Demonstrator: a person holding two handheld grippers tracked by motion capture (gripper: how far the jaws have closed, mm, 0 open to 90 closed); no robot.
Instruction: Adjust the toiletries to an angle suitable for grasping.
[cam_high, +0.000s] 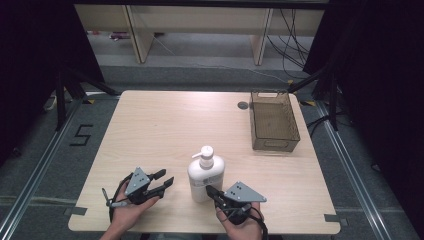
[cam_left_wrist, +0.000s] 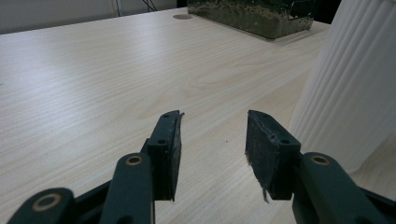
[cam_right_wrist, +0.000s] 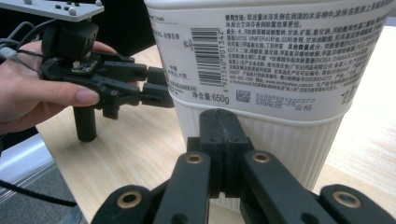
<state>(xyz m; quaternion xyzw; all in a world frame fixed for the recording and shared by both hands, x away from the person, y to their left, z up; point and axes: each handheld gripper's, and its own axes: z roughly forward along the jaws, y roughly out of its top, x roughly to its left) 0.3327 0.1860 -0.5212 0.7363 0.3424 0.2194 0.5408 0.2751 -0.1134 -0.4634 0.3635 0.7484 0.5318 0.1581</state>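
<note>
Your left hand-held gripper (cam_high: 162, 181) sits low over the surface (cam_high: 165, 125) with its jaws spread fairly wide and nothing between them. In the left gripper view the pads (cam_left_wrist: 167, 149) frame bare wood, and the ribbed white wall of the bottle (cam_left_wrist: 348, 88) stands just beside the right-hand pad, not yet between the two. Your right hand-held gripper (cam_high: 211, 191) has its jaws pressed together, holding nothing; in the right gripper view the closed tips (cam_right_wrist: 220, 122) lie against, or just short of, the bottle's ribbed lower wall, under the label with the barcode. I cannot tell whether they truly touch.

The bottle (cam_high: 205, 176) stands upright near the front edge, between your two hands, its pump head (cam_high: 205, 153) on top. The basket (cam_high: 274, 122) is well apart, at the far right.

The step in hand looks like taking hold of the bottle. To do it well, swing the left jaws toward the bottle so its body comes between the pads, and check that the spread is enough for that broad wall; if not, go for the narrow neck under the pump. Grip square, not on a slant, since the ribs may let it slip. Keep the right tips from nudging the base, because a tall bottle tips easily.
</note>
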